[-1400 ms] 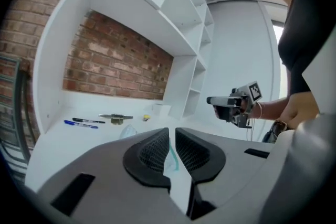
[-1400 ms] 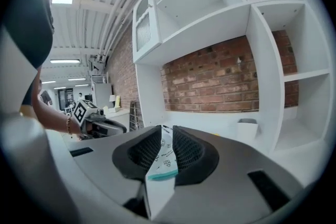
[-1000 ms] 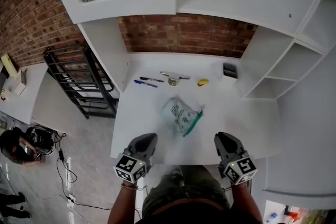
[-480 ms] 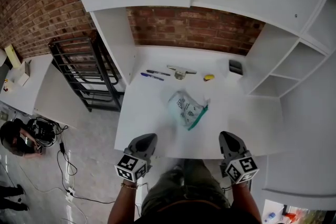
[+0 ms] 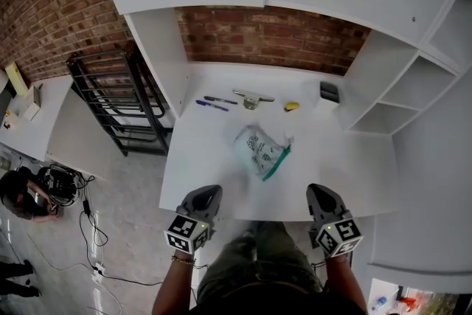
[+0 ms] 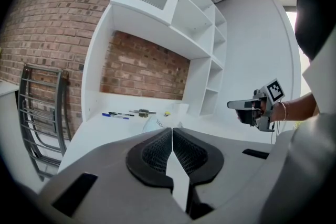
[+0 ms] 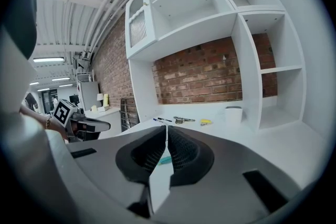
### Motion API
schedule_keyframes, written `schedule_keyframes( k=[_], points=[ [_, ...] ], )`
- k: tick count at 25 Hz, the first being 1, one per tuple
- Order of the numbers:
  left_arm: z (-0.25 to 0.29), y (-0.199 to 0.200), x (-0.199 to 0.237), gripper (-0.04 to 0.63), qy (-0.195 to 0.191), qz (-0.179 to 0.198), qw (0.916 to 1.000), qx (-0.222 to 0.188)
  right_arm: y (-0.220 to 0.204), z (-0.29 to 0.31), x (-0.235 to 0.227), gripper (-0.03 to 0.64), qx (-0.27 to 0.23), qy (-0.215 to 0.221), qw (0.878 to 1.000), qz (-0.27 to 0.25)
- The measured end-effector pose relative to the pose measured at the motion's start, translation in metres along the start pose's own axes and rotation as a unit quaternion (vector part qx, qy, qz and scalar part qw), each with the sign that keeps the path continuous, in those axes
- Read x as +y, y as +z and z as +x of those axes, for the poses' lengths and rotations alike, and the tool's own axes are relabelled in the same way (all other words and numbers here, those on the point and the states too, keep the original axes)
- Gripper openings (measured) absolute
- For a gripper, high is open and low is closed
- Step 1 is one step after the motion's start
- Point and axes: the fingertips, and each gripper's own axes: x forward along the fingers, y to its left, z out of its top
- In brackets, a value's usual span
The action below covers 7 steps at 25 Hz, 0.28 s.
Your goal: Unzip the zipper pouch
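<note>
**Head view.** The zipper pouch [image 5: 259, 150] lies flat at frame centre, in the middle of the white table [image 5: 199, 173]. Its teal zipper edge [image 5: 278, 164] faces lower right. Your left gripper [image 5: 209, 192] at lower left and your right gripper [image 5: 316, 192] at lower right hang over the near table edge, well apart from the pouch. Pens [image 5: 212, 102] and a few small items line the far edge, clear of your path.

The pouch looks like thin clear plastic, so expect it to be light, limp and slick, and to slide or crumple if you tug one-handed. Pin one end of the teal edge with one gripper and take the slider with the other. The slider is too small to make out here.

**Left gripper view.** The pads are pressed together with nothing between them. The pouch shows just above them at centre, still out on the table.

**Right gripper view.** These pads also meet and are empty. The sliver of teal in the gap below them is the zipper edge lying further off, not a grip.

**Against a second ago.** In the head view the whole scene sits a little higher in frame. The pouch keeps its place relative to the pens, and both grippers have barely shifted.
</note>
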Motion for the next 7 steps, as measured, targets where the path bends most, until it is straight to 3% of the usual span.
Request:
schedule_keyframes(
  k=[7],
  points=[
    [-0.0031, -0.0105, 0.0011, 0.006, 0.015, -0.016, 0.9997, 0.009, -0.0075, -0.0015, 0.0014, 0.012, 0.006, 0.003, 1.0, -0.001]
  ],
)
